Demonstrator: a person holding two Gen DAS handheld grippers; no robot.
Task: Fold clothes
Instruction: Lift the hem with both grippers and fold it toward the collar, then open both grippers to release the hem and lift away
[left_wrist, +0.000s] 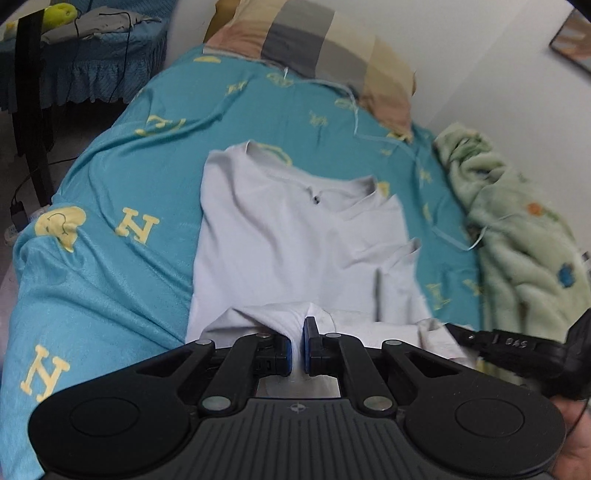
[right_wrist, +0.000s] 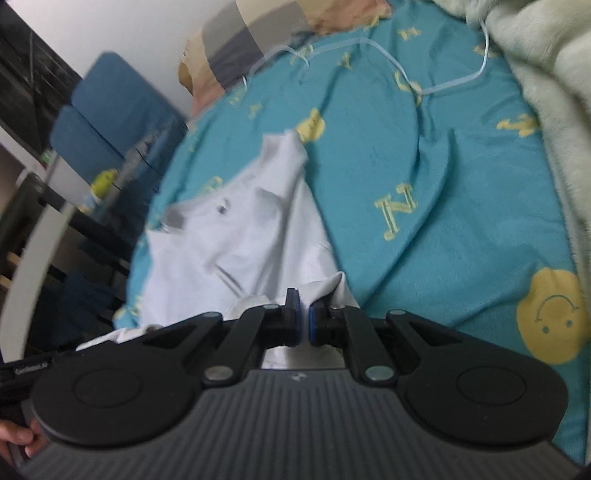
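A white T-shirt (left_wrist: 280, 236) lies on the teal bedsheet (left_wrist: 110, 258), collar toward the pillow, its sides folded in. My left gripper (left_wrist: 298, 341) is shut on the shirt's near hem, with cloth pinched between the blue pads. My right gripper (right_wrist: 303, 319) is shut on the hem of the same shirt (right_wrist: 240, 236), further right; its black body shows in the left wrist view (left_wrist: 517, 347). The near hem is lifted off the bed.
A checked pillow (left_wrist: 317, 40) lies at the head of the bed. A green fleece blanket (left_wrist: 517, 236) is bunched along the wall on the right. A thin white cord (right_wrist: 369, 55) lies on the sheet. A second blue bed (left_wrist: 92, 74) and dark furniture stand left.
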